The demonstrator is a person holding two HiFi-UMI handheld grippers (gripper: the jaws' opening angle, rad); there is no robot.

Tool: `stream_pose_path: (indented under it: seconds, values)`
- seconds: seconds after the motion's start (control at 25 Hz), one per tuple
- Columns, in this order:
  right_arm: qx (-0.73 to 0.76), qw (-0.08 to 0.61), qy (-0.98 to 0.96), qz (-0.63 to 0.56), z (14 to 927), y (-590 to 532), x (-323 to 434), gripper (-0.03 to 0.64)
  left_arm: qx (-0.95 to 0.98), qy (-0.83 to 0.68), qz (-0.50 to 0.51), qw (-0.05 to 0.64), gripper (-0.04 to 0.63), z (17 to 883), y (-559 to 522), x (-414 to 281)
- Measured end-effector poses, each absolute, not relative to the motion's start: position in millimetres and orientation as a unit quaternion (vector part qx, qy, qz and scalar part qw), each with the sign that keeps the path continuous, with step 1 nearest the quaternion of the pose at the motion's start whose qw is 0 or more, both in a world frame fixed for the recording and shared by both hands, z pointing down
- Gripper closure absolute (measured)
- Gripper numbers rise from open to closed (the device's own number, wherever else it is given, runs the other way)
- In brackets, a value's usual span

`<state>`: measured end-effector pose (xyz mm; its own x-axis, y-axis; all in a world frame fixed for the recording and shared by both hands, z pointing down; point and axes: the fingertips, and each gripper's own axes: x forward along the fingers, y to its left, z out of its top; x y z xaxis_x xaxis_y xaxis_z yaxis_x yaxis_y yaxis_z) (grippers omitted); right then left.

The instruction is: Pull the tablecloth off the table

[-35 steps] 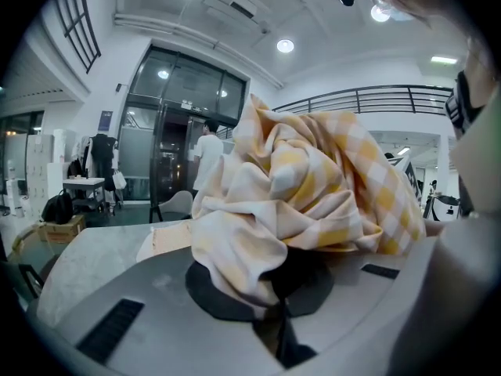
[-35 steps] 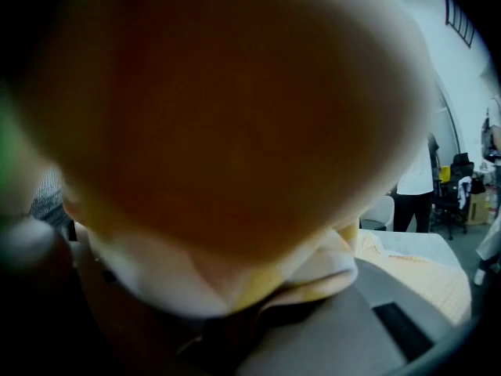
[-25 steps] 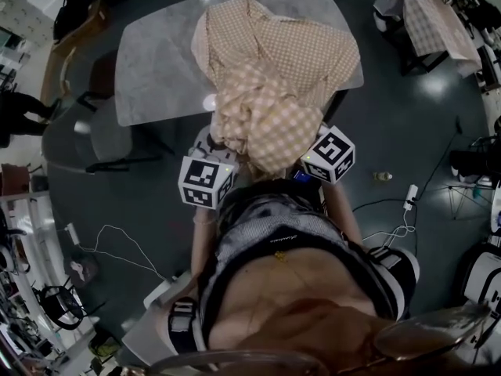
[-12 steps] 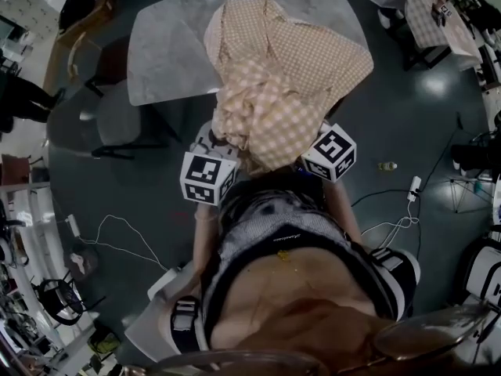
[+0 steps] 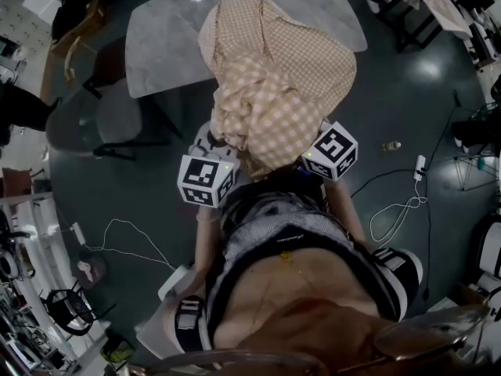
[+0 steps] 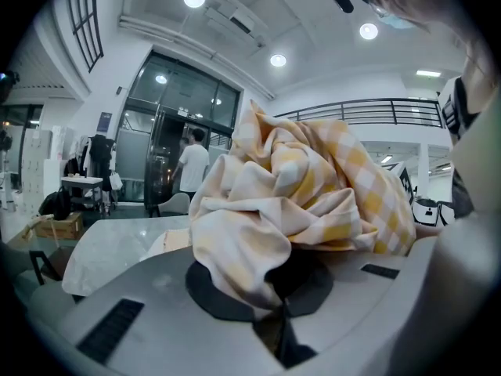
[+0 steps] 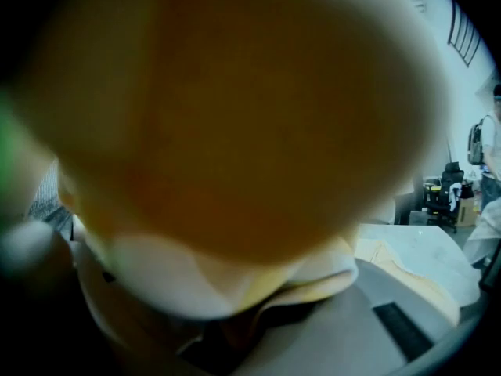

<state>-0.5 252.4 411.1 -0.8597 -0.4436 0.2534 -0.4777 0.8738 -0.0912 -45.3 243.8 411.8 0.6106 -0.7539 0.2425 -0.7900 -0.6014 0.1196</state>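
Both jaws are gripping cloth: our left gripper (image 6: pixel 274 312) is pinching shut on a fold of the yellow-checked fabric tablecloth (image 5: pixel 274 77), and our right gripper (image 7: pixel 227 335) is clamping a thicker bunch. Beyond the jaws, about half is lying on the grey oval stone table (image 5: pixel 164 45); we are judging ourselves partway through.

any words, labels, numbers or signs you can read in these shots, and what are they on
No text reads clearly in any view.
Script print on the person's top: too small to read.
Left marker cube and right marker cube: black-and-white square patterns, no letters.
Small sign beside the glass doors: too blurred to read.
Tablecloth: checked pattern only, no print.
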Motion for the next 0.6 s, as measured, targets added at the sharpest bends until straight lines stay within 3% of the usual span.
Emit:
stream_pose_path:
  seconds: [0.32, 0.6]
  values:
    - [0.213, 0.113, -0.967, 0.082, 411, 281, 22, 0.476, 0.877, -0.459, 0.086, 0.112, 0.577, 411, 274, -23]
    - [0.209, 0.107, -0.969, 0.081, 395, 309, 88, 0.476, 0.881, -0.454, 0.091, 0.100, 0.577, 393, 303, 43]
